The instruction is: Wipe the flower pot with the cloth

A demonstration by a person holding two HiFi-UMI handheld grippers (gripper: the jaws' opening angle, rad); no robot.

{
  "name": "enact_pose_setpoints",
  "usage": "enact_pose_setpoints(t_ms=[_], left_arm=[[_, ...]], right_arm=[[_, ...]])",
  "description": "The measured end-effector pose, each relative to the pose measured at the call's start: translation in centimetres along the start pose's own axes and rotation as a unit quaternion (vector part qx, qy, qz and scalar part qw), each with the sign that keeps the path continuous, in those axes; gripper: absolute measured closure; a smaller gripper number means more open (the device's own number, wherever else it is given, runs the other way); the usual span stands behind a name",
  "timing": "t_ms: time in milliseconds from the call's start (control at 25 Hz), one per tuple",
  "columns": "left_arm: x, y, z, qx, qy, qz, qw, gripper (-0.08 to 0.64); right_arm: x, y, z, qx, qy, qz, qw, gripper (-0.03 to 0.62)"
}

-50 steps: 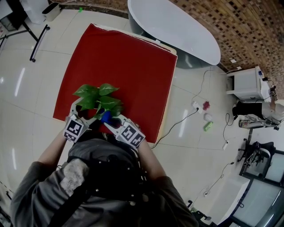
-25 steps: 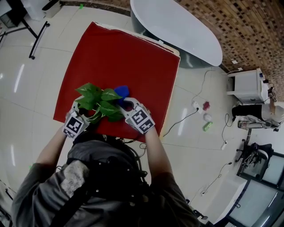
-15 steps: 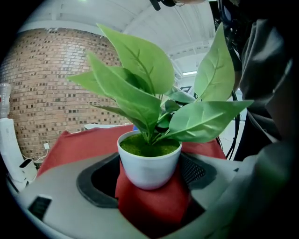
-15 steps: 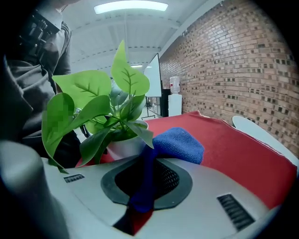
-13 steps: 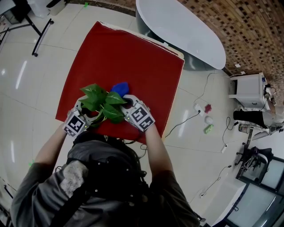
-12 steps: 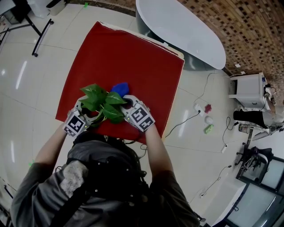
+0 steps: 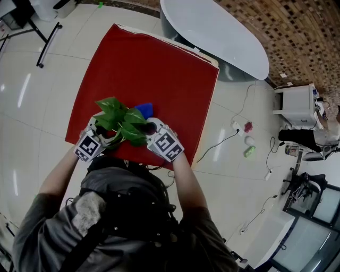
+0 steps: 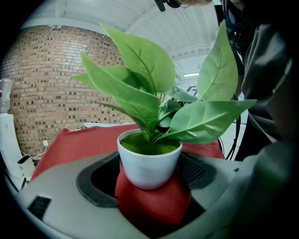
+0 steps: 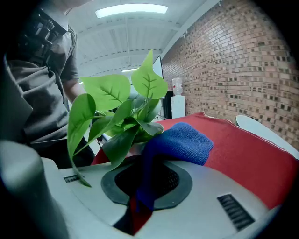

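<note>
In the head view we see a red table (image 7: 154,69) on a pale tiled floor (image 7: 32,106). A white oval table (image 7: 212,32) is behind it and cables (image 7: 223,141) lie on the floor at the right. At the near edge of the red table the left gripper (image 7: 102,133) and the right gripper (image 7: 150,126) come together under a green plant (image 7: 119,119). A blue cloth (image 7: 143,109) shows just beyond the leaves.

In the left gripper view the jaws hold a white pot (image 8: 148,161) from both sides. It stands upright on the red surface, with a brick wall (image 8: 42,88) behind.

In the right gripper view the jaws are narrow and pinch the cloth. Its free end lies beside the leaves; we cannot tell if it touches the pot. A lamp (image 9: 131,9) shines on the ceiling.
</note>
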State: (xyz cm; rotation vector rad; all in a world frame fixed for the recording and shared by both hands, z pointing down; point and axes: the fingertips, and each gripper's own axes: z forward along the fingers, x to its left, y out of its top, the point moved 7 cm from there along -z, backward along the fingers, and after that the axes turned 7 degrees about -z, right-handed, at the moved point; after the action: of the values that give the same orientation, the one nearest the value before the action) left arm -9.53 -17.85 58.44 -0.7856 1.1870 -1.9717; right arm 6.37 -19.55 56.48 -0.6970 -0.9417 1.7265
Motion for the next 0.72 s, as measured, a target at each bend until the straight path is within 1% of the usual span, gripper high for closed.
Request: enact_pose_setpoints(t_ms=[280, 520, 720], left_arm=[[-0.4, -0.2, 0.3, -0.005, -0.002, -0.01, 0.9999, 0.121], [-1.2, 0.1, 1.5, -0.013, -0.001, -0.016, 0.9998, 0.121], [-1.6, 0.2, 2.1, -0.008, -0.001, -0.01, 0.9999, 0.12]], right_arm=[[2.7, -0.8, -0.7, -0.009, 0.013, 0.024, 1.0, 0.526], [4.9, -1.5, -1.0, -0.012, 0.027, 0.041, 0.999, 0.526], [6.2, -1.9, -1.3, -0.023, 0.038, 0.06, 0.997, 0.526]])
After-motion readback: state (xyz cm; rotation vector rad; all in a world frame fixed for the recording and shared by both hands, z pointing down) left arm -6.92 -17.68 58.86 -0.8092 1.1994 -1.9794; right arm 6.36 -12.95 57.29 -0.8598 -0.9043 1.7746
